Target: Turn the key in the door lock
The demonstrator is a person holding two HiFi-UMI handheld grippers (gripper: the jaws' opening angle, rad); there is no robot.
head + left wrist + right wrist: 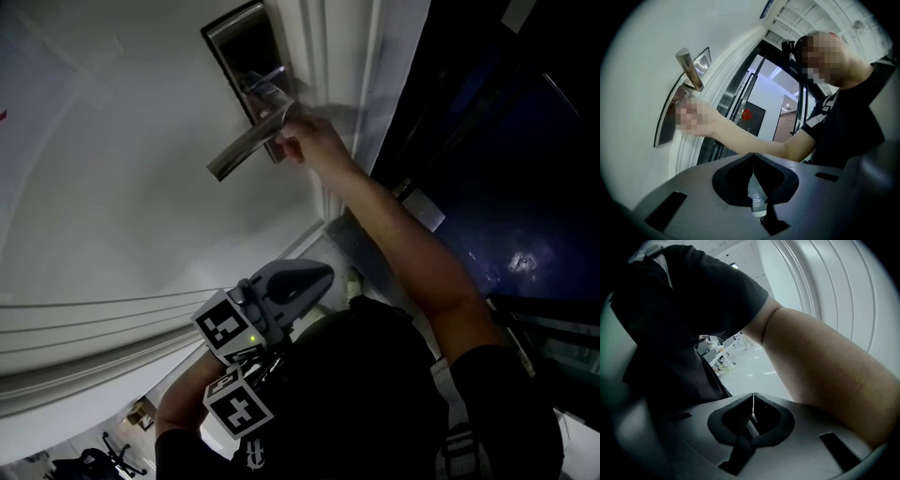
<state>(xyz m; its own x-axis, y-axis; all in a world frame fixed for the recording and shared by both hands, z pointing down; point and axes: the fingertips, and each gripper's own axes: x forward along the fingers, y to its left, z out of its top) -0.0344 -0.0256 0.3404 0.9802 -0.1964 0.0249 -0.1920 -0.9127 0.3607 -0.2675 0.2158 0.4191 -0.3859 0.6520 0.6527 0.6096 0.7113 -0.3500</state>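
A silver lock plate (pixel 242 52) with a lever handle (pixel 246 148) sits on the white door (pixel 112 187). A person's bare hand (pixel 305 139) pinches at the plate just beside the handle; the key itself is hidden under the fingers. The left gripper view shows the same handle (pixel 689 68), plate (pixel 665 126) and hand (pixel 696 118) from below. My left gripper (pixel 319 274) is held against the chest, far below the lock, shut and empty (pixel 753 155). The right gripper (pixel 753 396) is also shut on nothing; only its marker cube (pixel 239 405) shows in the head view.
The white door frame (pixel 333 84) runs beside the lock, with a dark glass panel (pixel 506 169) to its right. The person's outstretched forearm (pixel 403 234) crosses between grippers and lock. An office floor with chairs (pixel 103 450) lies behind.
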